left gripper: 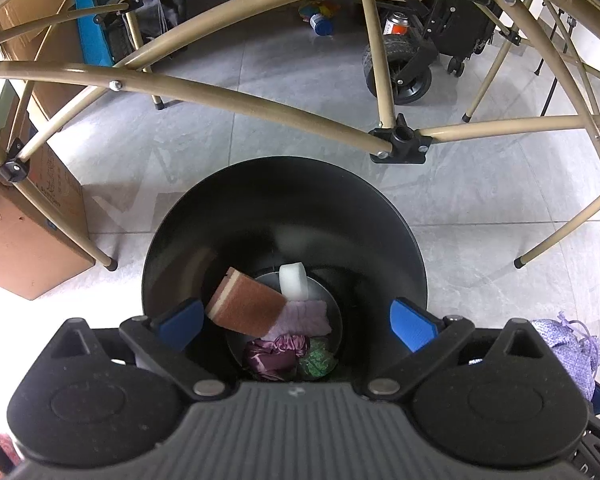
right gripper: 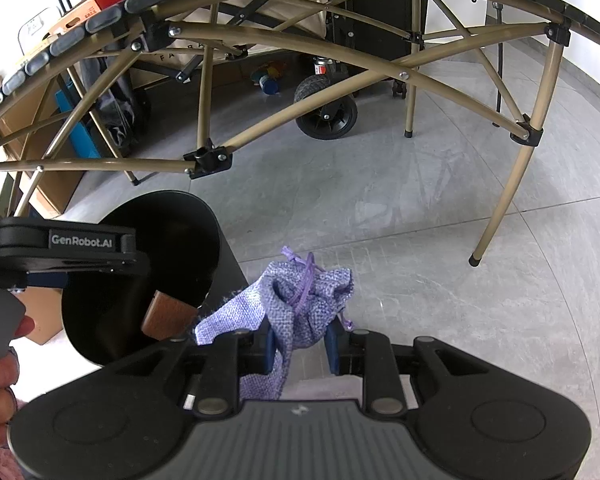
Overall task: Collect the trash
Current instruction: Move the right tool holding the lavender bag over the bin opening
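A black round bin (left gripper: 260, 200) stands on the grey floor right below my left gripper (left gripper: 296, 320), whose blue pads are spread wide over its mouth with nothing between them. Inside lie a brown sponge (left gripper: 246, 304), a white block (left gripper: 294, 282), a pale lilac cloth (left gripper: 306, 314), a maroon satin scrap (left gripper: 274, 354) and a green crumpled piece (left gripper: 318, 358). My right gripper (right gripper: 300, 344) is shut on a purple woven drawstring pouch (right gripper: 300, 304), held just right of the bin (right gripper: 168, 240). The pouch (left gripper: 568, 348) also shows at the left wrist view's right edge.
Tan folding table legs (left gripper: 236, 100) arch over the bin on all sides. A cardboard box (left gripper: 24, 248) sits to the left, a black wheeled cart (left gripper: 400, 68) behind. A hand (right gripper: 0, 372) holds the left gripper body (right gripper: 68, 248) over the bin.
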The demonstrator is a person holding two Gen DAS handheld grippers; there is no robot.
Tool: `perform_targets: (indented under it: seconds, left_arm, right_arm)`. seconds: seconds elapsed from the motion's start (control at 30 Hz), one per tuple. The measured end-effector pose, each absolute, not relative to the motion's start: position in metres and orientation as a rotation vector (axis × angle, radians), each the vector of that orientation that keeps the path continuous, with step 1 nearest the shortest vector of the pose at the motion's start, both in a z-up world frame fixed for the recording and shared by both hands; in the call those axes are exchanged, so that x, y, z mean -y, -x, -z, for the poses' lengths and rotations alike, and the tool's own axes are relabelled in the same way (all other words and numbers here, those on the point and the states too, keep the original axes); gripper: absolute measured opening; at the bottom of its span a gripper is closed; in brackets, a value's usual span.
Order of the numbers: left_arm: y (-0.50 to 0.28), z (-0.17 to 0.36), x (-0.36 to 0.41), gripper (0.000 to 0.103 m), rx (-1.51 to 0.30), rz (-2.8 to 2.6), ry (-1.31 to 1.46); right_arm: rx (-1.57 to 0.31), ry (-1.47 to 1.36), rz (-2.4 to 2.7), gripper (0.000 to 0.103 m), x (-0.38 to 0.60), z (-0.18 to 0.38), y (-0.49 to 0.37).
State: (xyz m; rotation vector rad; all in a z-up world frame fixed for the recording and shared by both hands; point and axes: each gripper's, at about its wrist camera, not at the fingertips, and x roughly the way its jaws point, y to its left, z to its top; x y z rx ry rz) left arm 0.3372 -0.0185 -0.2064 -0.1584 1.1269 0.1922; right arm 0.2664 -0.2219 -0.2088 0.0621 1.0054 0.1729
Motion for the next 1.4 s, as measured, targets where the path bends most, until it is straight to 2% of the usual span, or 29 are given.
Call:
perform_targets:
  seconds: [0.43,0.87,1.4]
  left_arm:
    - [-0.326,0.183,0.007,0.102,-1.068,-0.2,0.14]
    - [-0.302,0.154,-0.034,0.102,-1.003,-0.258,0.14]
    - [-0.275,0.131,-0.073,0.102,-0.936,-0.35,0.148]
  right_arm:
    - [-0.958,-0.09,-0.214,0.024,0.217,0.196,-0.266]
    - [-0.905,-0.082,-0.302,0.024,0.178,0.179,-0.278]
    - [-0.908,-0.035,-0.38,0.024,0.113,0.186,-0.29]
